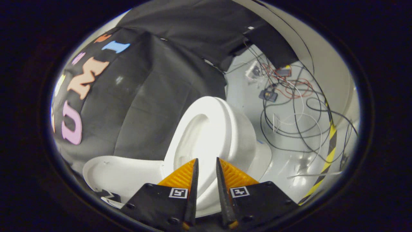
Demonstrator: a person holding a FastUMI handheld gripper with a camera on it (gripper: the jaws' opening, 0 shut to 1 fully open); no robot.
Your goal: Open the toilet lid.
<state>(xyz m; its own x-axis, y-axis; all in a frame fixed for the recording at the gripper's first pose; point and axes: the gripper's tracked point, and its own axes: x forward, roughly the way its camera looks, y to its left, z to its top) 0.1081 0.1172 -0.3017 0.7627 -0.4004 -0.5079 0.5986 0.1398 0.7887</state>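
Note:
The white toilet (238, 135) appears tilted, just beyond my fingers. Its oval seat ring (206, 129) faces me with the bowl's hollow showing inside it. The white lid (119, 174) is swung away from the seat and spreads out flat to the left of my left finger, joined at the hinge near the fingertip. My gripper (206, 159) has its orange fingers (180, 175) a narrow gap apart, tips over the seat's near rim. Only the white rim shows through the gap, and nothing is pinched between the fingers.
Black cloth hangs behind and to the left of the toilet. To its right, a grey floor (289, 161) carries a tangle of black, red and white cables (289, 106) with small electronic boxes. A yellow-and-black striped tape (330, 151) marks the floor's edge.

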